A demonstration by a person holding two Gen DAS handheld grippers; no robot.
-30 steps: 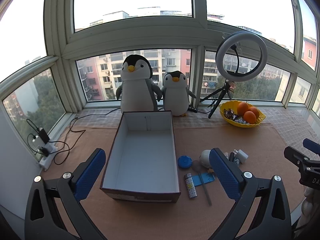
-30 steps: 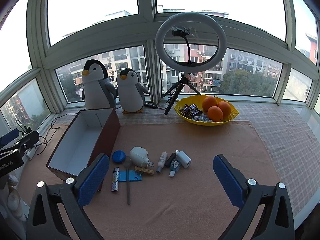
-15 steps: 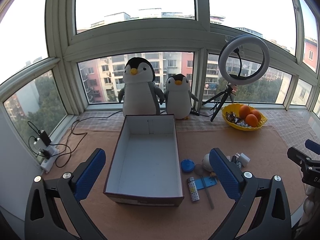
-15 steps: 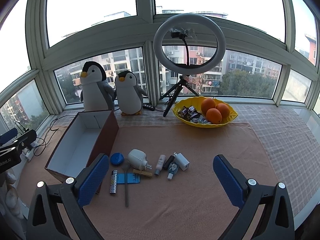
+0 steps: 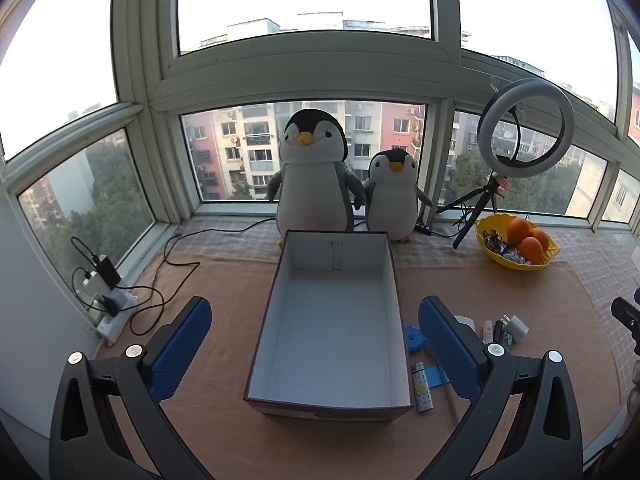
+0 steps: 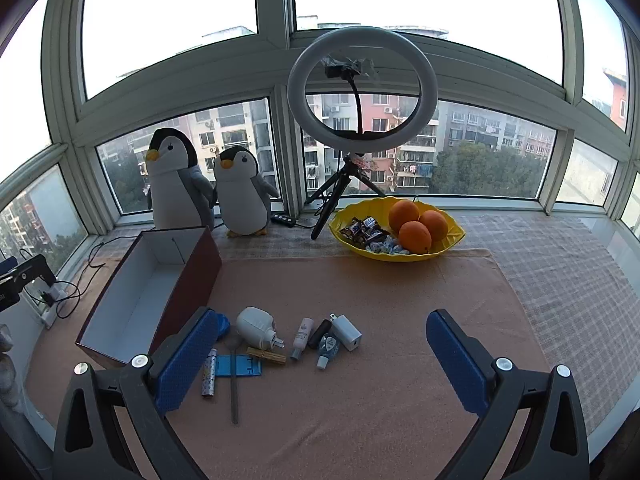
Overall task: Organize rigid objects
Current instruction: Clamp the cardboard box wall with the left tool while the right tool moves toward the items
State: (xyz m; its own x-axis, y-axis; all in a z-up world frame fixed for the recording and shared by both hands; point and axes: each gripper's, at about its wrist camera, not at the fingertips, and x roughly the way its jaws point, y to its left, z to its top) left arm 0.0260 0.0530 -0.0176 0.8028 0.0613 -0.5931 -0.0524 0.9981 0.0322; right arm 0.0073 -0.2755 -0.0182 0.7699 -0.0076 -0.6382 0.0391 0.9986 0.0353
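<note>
An empty open cardboard box (image 5: pixel 332 320) (image 6: pixel 132 304), white inside and dark red outside, stands on the tan mat. Right of it lie small rigid items: a round white plug adapter (image 6: pixel 256 326), a white charger cube (image 6: pixel 347 332), a small white bottle (image 6: pixel 302 332), a lighter (image 6: pixel 209 376) (image 5: pixel 421 386), a blue holder (image 6: pixel 242 366), a blue round lid (image 5: pixel 412 338) and a thin metal stick (image 6: pixel 234 380). My left gripper (image 5: pixel 316 350) hovers open above the box's near end. My right gripper (image 6: pixel 324 364) is open above the items. Both hold nothing.
Two plush penguins (image 5: pixel 312 180) (image 5: pixel 392 196) stand behind the box. A ring light on a tripod (image 6: pixel 362 92) and a yellow bowl (image 6: pixel 452 240) of oranges and sweets sit at the back. A power strip with cables (image 5: pixel 108 312) lies far left.
Both grippers have drawn back and up a little, so the box and the items look smaller and farther. Nothing on the mat has moved.
</note>
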